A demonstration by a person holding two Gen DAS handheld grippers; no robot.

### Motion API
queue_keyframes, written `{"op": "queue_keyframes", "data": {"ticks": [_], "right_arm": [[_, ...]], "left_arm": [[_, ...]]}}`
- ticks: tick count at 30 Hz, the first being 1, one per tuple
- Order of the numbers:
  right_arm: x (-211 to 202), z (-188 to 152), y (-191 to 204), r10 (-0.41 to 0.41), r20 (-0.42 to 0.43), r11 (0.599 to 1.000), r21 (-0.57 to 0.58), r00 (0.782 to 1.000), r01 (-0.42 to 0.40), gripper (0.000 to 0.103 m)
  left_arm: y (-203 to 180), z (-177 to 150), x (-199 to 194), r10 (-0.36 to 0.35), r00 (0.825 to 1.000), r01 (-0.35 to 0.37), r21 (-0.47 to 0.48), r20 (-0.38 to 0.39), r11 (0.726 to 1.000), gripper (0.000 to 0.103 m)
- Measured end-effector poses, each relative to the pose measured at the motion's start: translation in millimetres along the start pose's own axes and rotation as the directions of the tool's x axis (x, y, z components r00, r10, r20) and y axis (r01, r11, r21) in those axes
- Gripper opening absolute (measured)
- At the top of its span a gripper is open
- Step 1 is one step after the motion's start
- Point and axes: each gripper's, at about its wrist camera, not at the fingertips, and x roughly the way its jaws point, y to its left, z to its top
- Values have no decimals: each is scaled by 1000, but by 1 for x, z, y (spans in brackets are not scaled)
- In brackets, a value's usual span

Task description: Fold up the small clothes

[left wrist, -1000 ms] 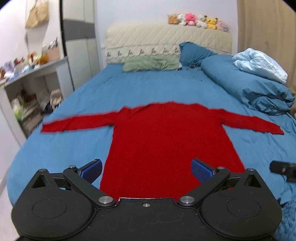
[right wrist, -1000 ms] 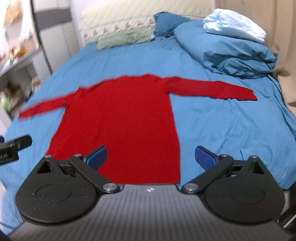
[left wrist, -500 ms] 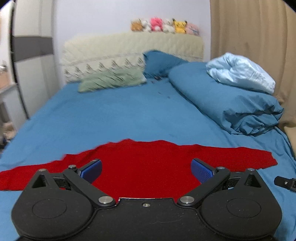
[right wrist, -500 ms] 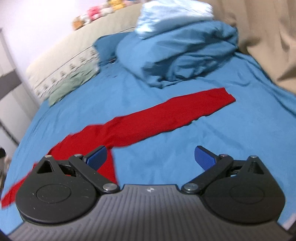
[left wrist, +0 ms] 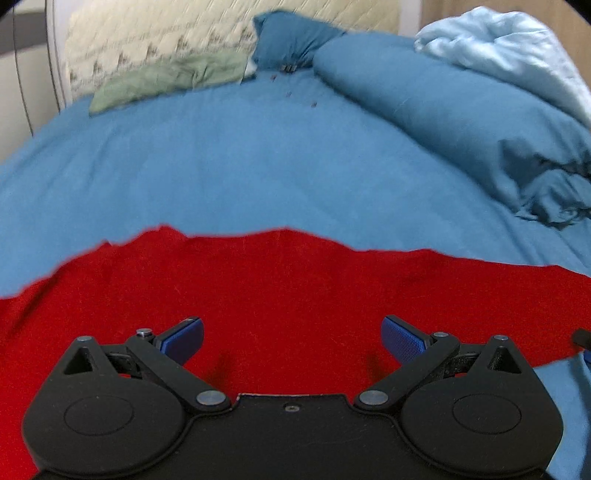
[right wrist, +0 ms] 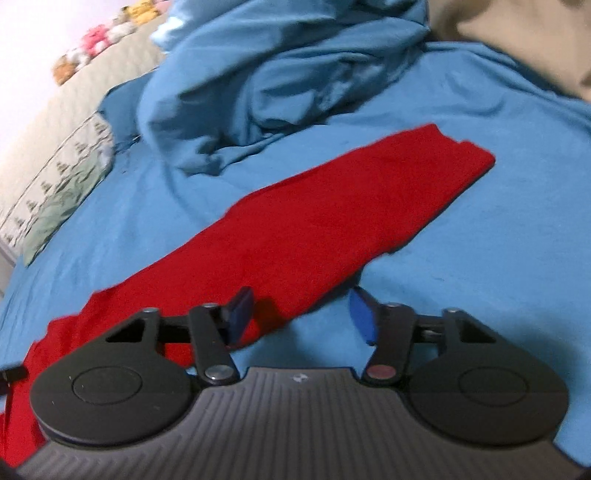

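A red long-sleeved sweater (left wrist: 288,291) lies flat on the blue bed sheet (left wrist: 240,170). My left gripper (left wrist: 291,339) is open and empty, low over the sweater's upper body near the neckline. In the right wrist view the sweater's right sleeve (right wrist: 332,221) stretches toward the upper right. My right gripper (right wrist: 301,314) is open, narrower than before, low over the sleeve's near edge, left finger over the red cloth, right finger over the sheet. It holds nothing.
A bunched blue duvet (left wrist: 461,122) with a light blue blanket (left wrist: 517,55) lies at the right. A green pillow (left wrist: 170,77) and a dark blue pillow (left wrist: 291,40) lie by the quilted headboard (left wrist: 184,33). Plush toys (right wrist: 103,37) sit on top.
Both grippers have moved forward and down toward the sweater. The right one has swung right over the sleeve and its fingers have come closer together. The left one stays wide open.
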Motion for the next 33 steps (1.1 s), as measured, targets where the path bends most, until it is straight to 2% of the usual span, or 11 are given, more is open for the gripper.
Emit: {"op": "queue_keyframes", "data": {"ticks": [4, 7, 11, 15, 18, 20, 23, 27, 30, 32, 33], "right_arm": [[16, 11, 0, -54, 7, 998, 20, 999, 54, 34], [16, 22, 8, -92, 17, 996, 12, 996, 92, 20], [-3, 40, 44, -75, 59, 995, -67, 995, 79, 20], [-32, 56, 116, 78, 104, 979, -198, 991, -57, 20], [-47, 48, 191, 259, 92, 919, -329, 962, -216, 20], [-47, 28, 244, 366, 34, 853, -412, 930, -320, 20], [-34, -31, 311, 469, -110, 731, -508, 876, -455, 20], [0, -129, 351, 422, -284, 605, -619, 861, -501, 20], [18, -172, 351, 363, -356, 580, -637, 861, -508, 22], [19, -181, 347, 358, -357, 570, -648, 863, -505, 26], [18, -181, 345, 360, -356, 562, -655, 862, -505, 39]], "left_arm": [[12, -4, 28, 31, 997, -35, -47, -69, 998, 103], [22, -7, 40, 40, 992, -49, -78, -116, 996, 102], [34, -3, 29, 38, 986, -45, -39, -164, 998, 100], [66, 6, -8, 18, 992, -28, -71, -127, 997, 100], [102, 15, -37, 37, 995, -46, -96, -96, 994, 102], [130, 17, -54, 64, 994, -74, -113, -84, 991, 102], [168, 14, -74, 115, 992, -121, -119, -54, 986, 102], [206, -1, -86, 192, 980, -197, -105, -55, 975, 102], [213, -10, -90, 225, 973, -227, -63, -41, 972, 102], [209, -12, -90, 237, 971, -238, -28, -33, 971, 102], [208, -12, -86, 233, 972, -234, -19, -25, 972, 102]]}}
